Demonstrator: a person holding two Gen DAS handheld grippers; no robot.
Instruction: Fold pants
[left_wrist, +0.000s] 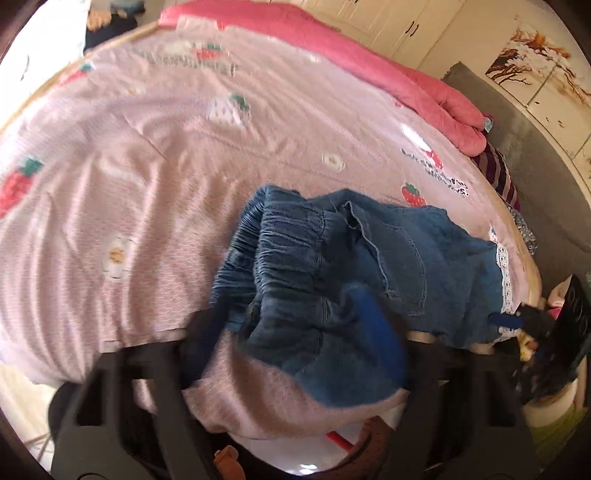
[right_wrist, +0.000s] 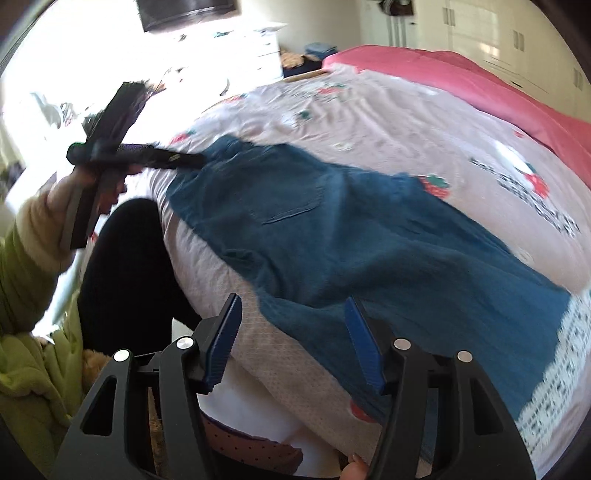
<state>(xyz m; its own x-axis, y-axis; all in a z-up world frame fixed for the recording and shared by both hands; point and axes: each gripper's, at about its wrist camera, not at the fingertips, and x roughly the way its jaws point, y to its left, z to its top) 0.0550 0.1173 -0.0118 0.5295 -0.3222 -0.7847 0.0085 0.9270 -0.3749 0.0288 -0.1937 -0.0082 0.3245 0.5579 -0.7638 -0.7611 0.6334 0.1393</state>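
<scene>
Blue denim pants (right_wrist: 332, 229) with white lace hems (right_wrist: 554, 373) lie across the near edge of a pink strawberry-print bed. In the left wrist view the elastic waistband (left_wrist: 288, 251) is bunched right at my left gripper (left_wrist: 295, 332), whose jaws stand wide with denim lying between them; the view is blurred. That gripper also shows from the side in the right wrist view (right_wrist: 192, 160), its tips at the waistband. My right gripper (right_wrist: 293, 339) is open and empty, just above the pant leg near the bed edge, and shows far right in the left wrist view (left_wrist: 513, 321).
A pink quilt (left_wrist: 388, 74) is bunched along the bed's far side. White wardrobes (right_wrist: 480, 33) stand behind. A grey rug (left_wrist: 517, 147) lies beside the bed. The person's green sleeve (right_wrist: 26, 266) and dark leg (right_wrist: 129, 266) are at the bed's near edge.
</scene>
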